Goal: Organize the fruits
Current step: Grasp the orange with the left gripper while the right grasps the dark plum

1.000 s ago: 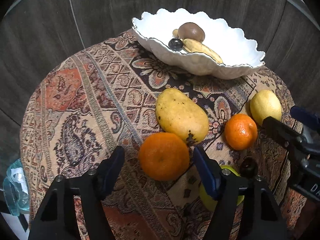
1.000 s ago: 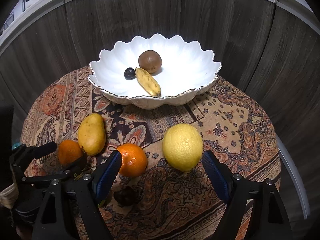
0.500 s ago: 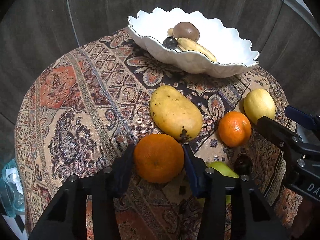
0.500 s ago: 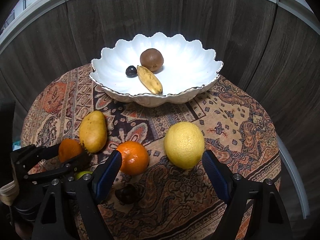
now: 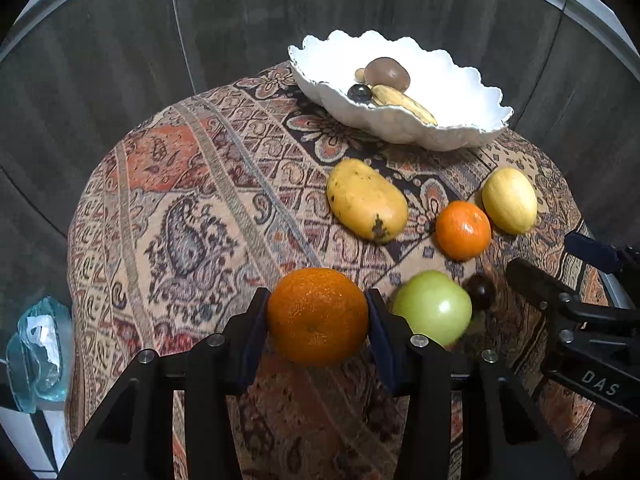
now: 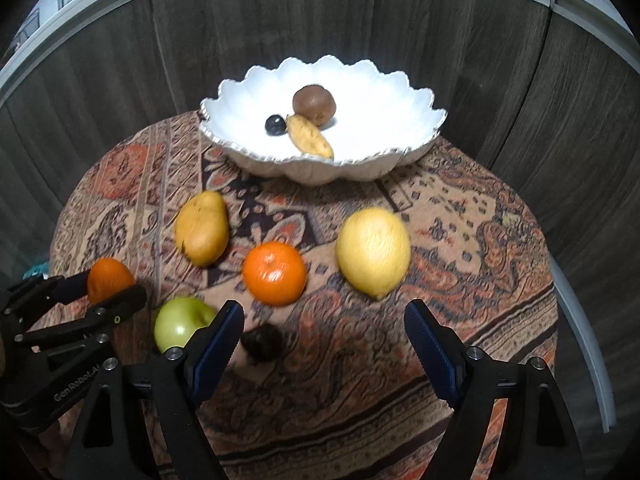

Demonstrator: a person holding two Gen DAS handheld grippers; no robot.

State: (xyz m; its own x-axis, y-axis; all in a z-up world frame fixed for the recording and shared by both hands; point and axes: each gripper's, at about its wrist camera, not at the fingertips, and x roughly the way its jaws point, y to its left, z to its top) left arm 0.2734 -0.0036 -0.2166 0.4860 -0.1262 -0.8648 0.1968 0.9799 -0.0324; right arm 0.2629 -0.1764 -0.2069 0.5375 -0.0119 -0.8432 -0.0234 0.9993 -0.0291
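1. Bowl [image 6: 416,120]: white, scalloped, at the far edge of the tabletop [image 5: 192,208]. It serves as the landmark and, judging by the task, the collecting place. It already holds a brown round fruit [image 6: 314,104], a small banana [image 6: 310,140] and a dark berry [image 6: 276,125], grouped near its middle.
2. Left tongs [image 5: 317,316]: clamped on an orange [image 5: 318,316], one pad on each flank. The jaws have just been closing on it. The grip crosses the widest part, which likely keeps a round fruit from rolling out. The orange is well short of the bowl, on its near-left side.
3. Right tongs [image 6: 324,344]: jaws wide apart, nothing between them. They hang short of the lemon [image 6: 373,252], probably lined up for that pick.
4. Fruit left on the cloth, all on the near side of the bowl: mango [image 6: 201,228] nearest it; a second orange [image 6: 275,273] and the lemon side by side; a green apple [image 6: 180,322] and a small dark fruit [image 6: 262,342] farthest from it.
5. Judgement: the sorting is partly done; five loose pieces and the held orange remain outside the bowl.
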